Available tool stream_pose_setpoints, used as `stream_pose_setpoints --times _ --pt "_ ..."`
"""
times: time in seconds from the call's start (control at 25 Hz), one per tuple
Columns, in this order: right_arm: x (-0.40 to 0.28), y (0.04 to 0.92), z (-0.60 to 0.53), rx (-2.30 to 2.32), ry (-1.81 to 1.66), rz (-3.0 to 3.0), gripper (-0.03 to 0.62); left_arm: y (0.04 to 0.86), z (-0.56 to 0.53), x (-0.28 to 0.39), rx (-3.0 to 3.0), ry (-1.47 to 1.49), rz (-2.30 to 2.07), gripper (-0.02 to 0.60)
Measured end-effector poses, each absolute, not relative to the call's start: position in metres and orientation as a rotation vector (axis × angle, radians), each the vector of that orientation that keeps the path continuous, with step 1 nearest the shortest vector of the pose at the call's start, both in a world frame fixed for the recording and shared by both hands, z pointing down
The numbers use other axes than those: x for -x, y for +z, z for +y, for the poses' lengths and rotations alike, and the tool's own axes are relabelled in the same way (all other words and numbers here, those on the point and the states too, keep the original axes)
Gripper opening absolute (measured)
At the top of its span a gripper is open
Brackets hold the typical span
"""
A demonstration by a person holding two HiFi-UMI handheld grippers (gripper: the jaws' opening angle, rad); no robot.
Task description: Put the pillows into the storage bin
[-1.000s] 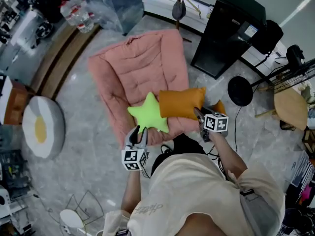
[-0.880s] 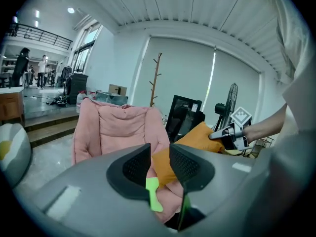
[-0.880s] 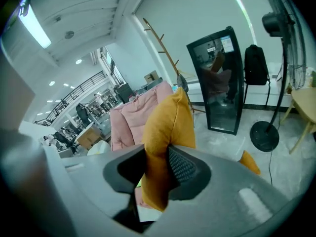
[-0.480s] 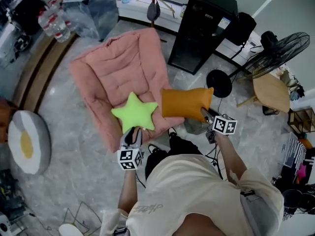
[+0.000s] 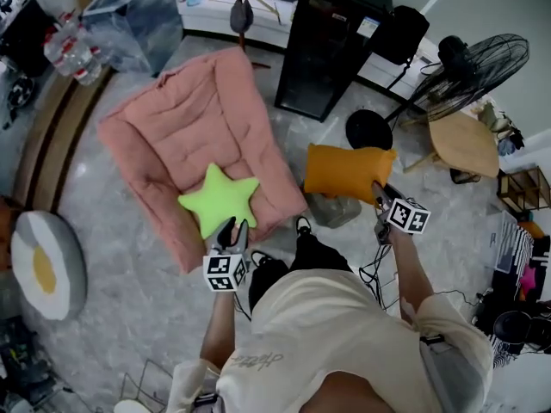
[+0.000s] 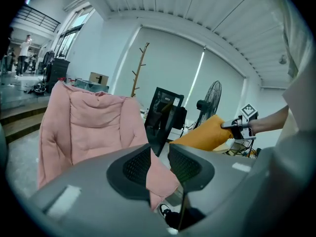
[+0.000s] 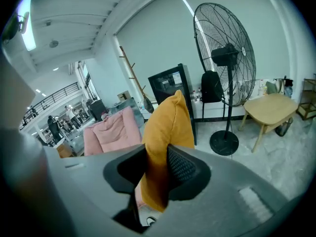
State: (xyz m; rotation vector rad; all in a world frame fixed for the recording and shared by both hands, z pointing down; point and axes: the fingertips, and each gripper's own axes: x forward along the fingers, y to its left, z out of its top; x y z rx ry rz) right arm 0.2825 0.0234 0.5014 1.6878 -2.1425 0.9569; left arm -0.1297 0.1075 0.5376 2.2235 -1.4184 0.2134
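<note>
Orange pillow [image 5: 344, 170] pinched in right gripper [image 5: 378, 189]; left gripper [image 5: 231, 225] jaws apart

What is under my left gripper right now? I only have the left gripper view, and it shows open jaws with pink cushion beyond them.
Observer: The head view shows a green star pillow lying on the pink cushion. The left gripper is right at the star's near tip, jaws open on nothing.
Operator: Any pillow I can't see at all?
Observer: Yes, a round white cushion with a yellow centre lies on the floor, off to the left of the pink cushion.
Operator: How is the orange one held?
Observer: In the right gripper view the right gripper is shut on the orange pillow, which stands up edge-on from between the jaws.
</note>
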Motion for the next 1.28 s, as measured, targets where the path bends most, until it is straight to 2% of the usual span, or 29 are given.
stream_pose_setpoints --times 0.2,0.6,0.96,1.28 --pt "-0.321 0.53 0.013 -1.678 0.872 -2.028 0.117 0.534 0.083 0.1 -2.261 0.285 -1.399 0.133" --pt "-0.352 0.636 -0.022 -1.399 0.818 -1.907 0.118 0.518 0.046 0.062 -2.161 0.368 -1.506 0.133" --pt "-0.345 0.731 -0.039 -1.177 0.761 -1.829 0.121 0.515 0.016 0.025 -2.106 0.465 -1.538 0.144" --pt "-0.333 0.81 -0.051 -1.069 0.731 -1.755 0.124 0.547 0.019 0.007 -1.971 0.433 -1.528 0.144"
